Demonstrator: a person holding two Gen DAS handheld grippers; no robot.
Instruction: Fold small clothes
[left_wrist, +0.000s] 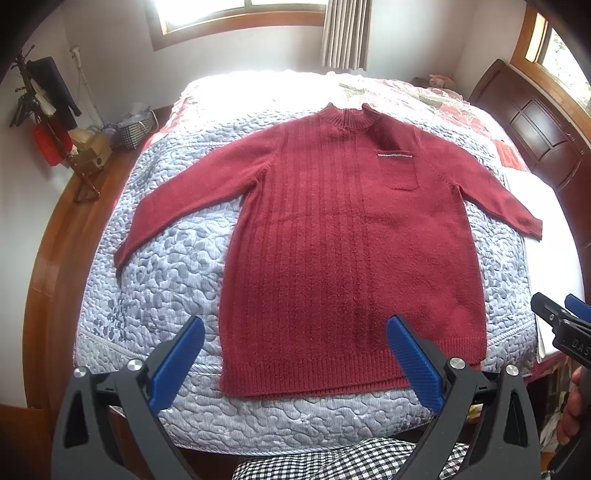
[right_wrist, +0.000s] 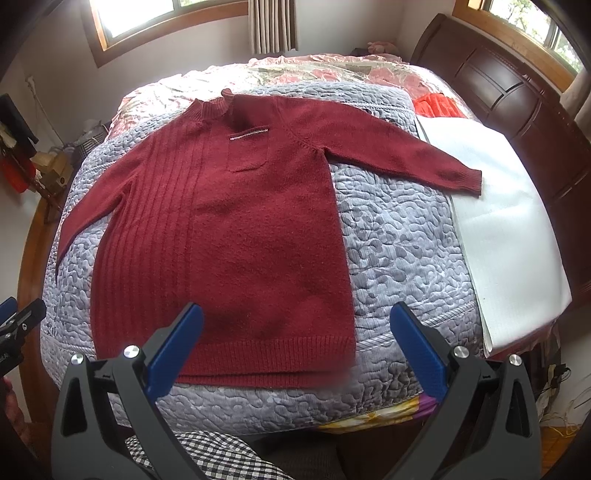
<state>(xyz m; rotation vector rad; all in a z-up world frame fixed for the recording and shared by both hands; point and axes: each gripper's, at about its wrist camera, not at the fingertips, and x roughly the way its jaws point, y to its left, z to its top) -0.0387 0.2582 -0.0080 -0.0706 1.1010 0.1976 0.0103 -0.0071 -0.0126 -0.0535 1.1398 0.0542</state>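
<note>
A dark red sweater (left_wrist: 347, 236) is laid flat, front up, on the grey quilted bedspread (left_wrist: 173, 266), sleeves spread out toward 9 and 3 o'clock, collar at 12. The left gripper (left_wrist: 295, 354) is held wide apart above the hem at 6 o'clock, nothing pinched. Same for the right gripper (right_wrist: 295, 343): spread, held over the hem's right corner.

Right gripper (left_wrist: 565, 325) body — letters "DAS" only.
</note>
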